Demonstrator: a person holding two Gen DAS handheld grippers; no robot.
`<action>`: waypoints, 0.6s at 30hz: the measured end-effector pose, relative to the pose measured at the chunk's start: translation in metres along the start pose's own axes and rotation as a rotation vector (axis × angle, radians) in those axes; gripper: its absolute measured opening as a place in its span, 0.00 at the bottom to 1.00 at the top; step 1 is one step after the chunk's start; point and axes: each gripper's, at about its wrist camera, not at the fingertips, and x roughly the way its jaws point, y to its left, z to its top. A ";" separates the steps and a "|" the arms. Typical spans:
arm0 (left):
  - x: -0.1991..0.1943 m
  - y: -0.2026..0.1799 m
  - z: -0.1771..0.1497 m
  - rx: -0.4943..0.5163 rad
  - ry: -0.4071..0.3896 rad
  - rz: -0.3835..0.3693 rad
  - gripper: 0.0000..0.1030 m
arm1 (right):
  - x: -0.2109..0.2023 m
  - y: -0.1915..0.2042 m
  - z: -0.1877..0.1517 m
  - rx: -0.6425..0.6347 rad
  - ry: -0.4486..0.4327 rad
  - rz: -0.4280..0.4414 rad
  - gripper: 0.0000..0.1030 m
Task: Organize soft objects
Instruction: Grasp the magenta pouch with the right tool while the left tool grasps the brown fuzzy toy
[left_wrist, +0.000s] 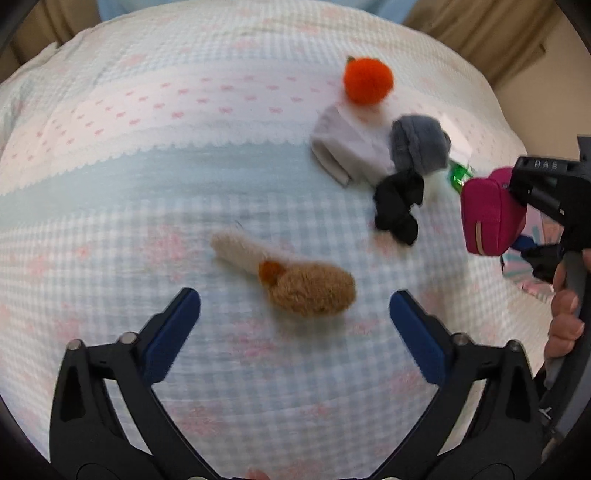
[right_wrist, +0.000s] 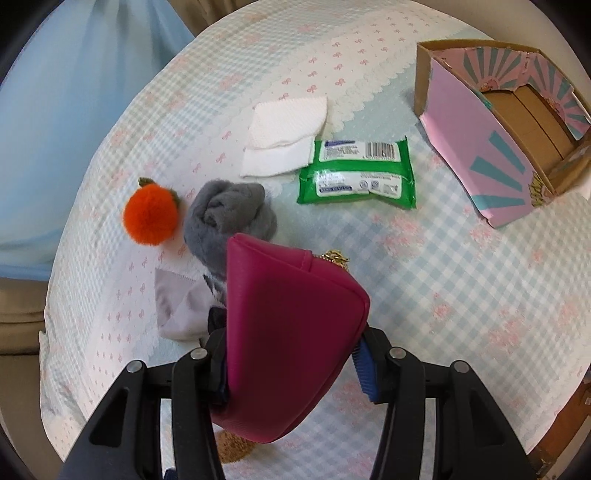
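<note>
Magenta pouch (right_wrist: 291, 332) clamped between right fingers (right_wrist: 364, 365); left fingers (left_wrist: 184, 321) spread before brown plush (left_wrist: 310, 291)

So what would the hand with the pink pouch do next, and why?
Probably carry the magenta pouch toward the open cardboard box ahead on the right. The right gripper is shut on it and holds it above the bedspread, and the box looks empty where its inside shows.
</note>
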 end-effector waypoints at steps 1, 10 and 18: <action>0.005 -0.003 -0.002 0.011 0.011 0.010 1.00 | 0.000 -0.002 -0.001 0.003 0.003 -0.001 0.46; 0.049 -0.017 -0.005 0.032 -0.020 0.102 1.00 | 0.004 -0.018 -0.007 -0.015 0.005 -0.023 0.46; 0.065 -0.024 -0.005 0.052 0.001 0.092 0.77 | 0.005 -0.029 -0.009 0.005 0.004 -0.030 0.46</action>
